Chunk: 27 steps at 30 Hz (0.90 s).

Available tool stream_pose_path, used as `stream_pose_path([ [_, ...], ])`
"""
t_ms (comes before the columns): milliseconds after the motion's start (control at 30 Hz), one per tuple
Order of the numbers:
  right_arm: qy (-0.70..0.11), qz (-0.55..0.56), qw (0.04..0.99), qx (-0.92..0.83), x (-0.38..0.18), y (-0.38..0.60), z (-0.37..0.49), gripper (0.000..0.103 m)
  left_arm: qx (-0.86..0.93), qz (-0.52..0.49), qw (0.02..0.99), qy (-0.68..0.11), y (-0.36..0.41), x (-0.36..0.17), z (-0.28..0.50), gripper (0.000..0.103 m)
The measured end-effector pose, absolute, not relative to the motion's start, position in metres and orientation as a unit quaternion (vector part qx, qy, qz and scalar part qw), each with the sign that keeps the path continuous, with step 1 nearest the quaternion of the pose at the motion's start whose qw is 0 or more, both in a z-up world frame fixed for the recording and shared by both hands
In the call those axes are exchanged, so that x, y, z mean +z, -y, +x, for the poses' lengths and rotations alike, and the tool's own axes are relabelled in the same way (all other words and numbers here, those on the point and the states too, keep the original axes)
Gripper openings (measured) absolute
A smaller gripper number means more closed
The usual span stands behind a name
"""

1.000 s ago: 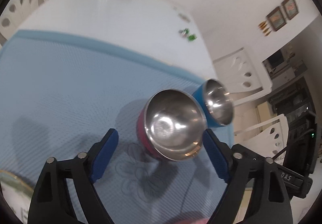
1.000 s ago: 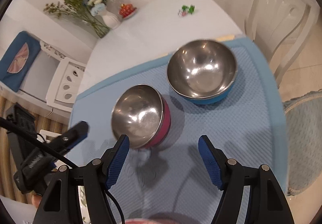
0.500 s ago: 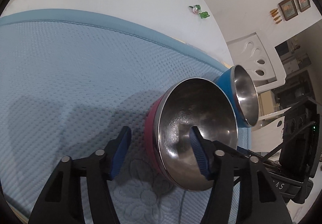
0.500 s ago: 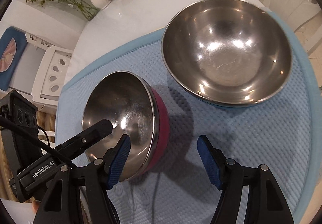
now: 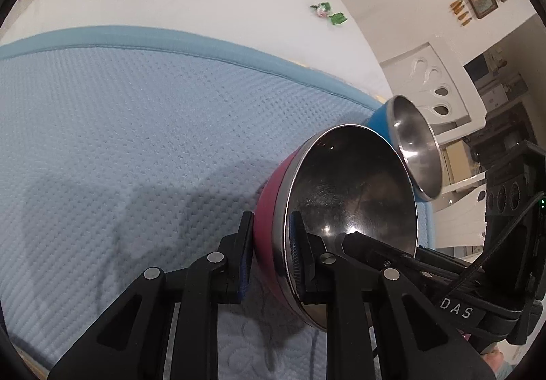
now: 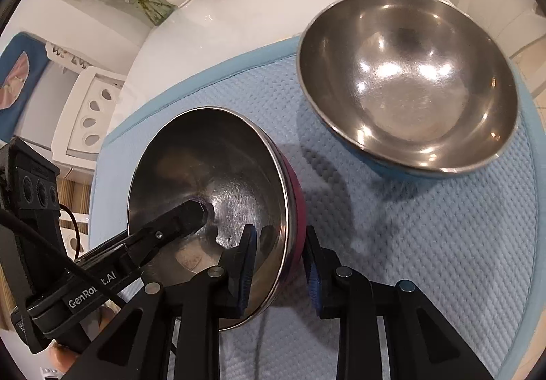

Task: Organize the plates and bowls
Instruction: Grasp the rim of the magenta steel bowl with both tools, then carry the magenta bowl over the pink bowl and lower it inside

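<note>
Both grippers (image 5: 269, 253) (image 6: 279, 264) clamp pink bowl (image 6: 208, 195) rim.

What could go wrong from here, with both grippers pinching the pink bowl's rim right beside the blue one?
1. Both the left gripper and right gripper pinch the thin wall of the pink bowl; smooth steel may slip when lifted.
2. Uneven pulls from the two could tilt or twist the bowl.
3. The blue bowl sits close, so a swing could knock it.
</note>
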State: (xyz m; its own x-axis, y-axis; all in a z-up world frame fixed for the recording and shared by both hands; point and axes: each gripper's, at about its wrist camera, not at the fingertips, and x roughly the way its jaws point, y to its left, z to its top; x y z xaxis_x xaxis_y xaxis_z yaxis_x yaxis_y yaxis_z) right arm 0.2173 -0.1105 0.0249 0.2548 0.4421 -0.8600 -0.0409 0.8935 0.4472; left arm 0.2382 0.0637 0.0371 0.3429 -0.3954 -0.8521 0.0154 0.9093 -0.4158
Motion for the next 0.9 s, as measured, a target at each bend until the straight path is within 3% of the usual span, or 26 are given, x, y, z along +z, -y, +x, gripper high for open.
stream_pose_path([
  [900,-0.467,0.114,0.860,0.172,0.191,0.106,0.063,0.026,-0.146,-0.153,0.885,-0.414,-0.050,0.210,0.080,0.017],
])
